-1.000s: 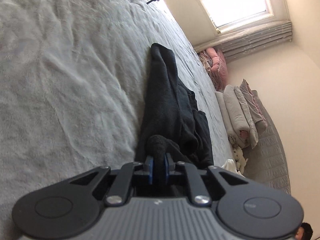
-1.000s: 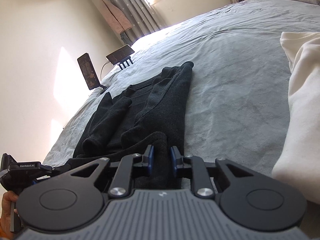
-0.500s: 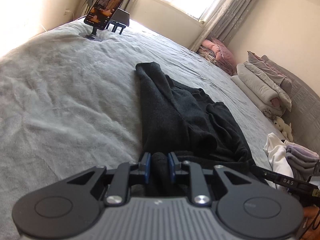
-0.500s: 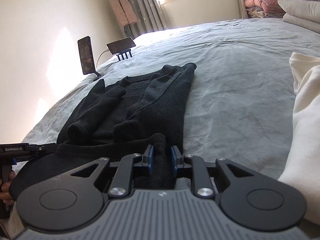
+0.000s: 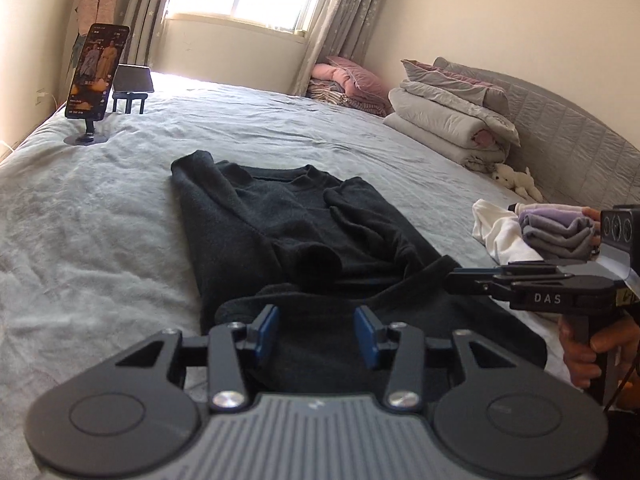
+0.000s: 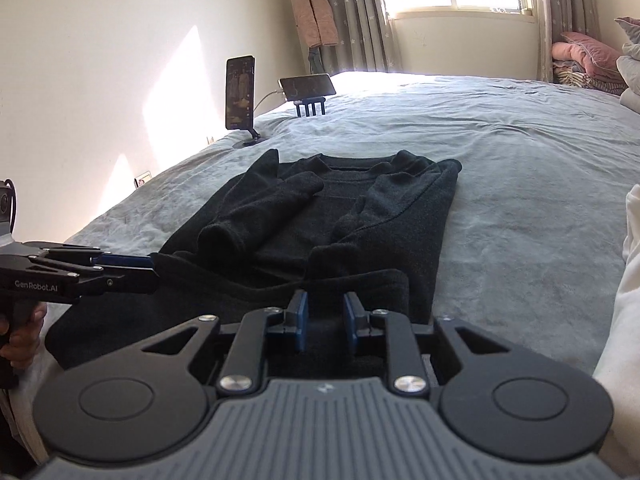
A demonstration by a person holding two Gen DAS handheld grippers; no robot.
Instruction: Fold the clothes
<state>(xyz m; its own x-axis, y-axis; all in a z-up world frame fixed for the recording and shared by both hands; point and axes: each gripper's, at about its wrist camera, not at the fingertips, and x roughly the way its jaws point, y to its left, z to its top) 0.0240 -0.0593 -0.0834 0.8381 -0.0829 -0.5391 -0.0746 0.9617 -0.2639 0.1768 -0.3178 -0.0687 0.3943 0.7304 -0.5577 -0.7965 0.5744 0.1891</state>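
Observation:
A black sweater [image 5: 304,236] lies flat on the grey bed, both sleeves folded in over the body, collar at the far end. It also shows in the right wrist view [image 6: 340,216]. Its near hem is turned up in a fold towards me. My left gripper [image 5: 316,330] is open, its blue pads apart over the hem's left part. My right gripper [image 6: 324,320] is open with a narrower gap, the hem's right part lying between its pads. Each gripper shows from the side in the other's view: the right [image 5: 520,284], the left [image 6: 80,272].
A phone on a stand [image 5: 96,76] and a second phone [image 5: 134,80] stand at the bed's far left. Folded quilts [image 5: 452,120] and pink bedding [image 5: 348,84] lie at the far right. White and purple clothes [image 5: 532,232] are piled to the right.
Both grippers have opened and let go of the sweater's hem, the left one widely. The left wrist view has levelled out and drawn back a little.

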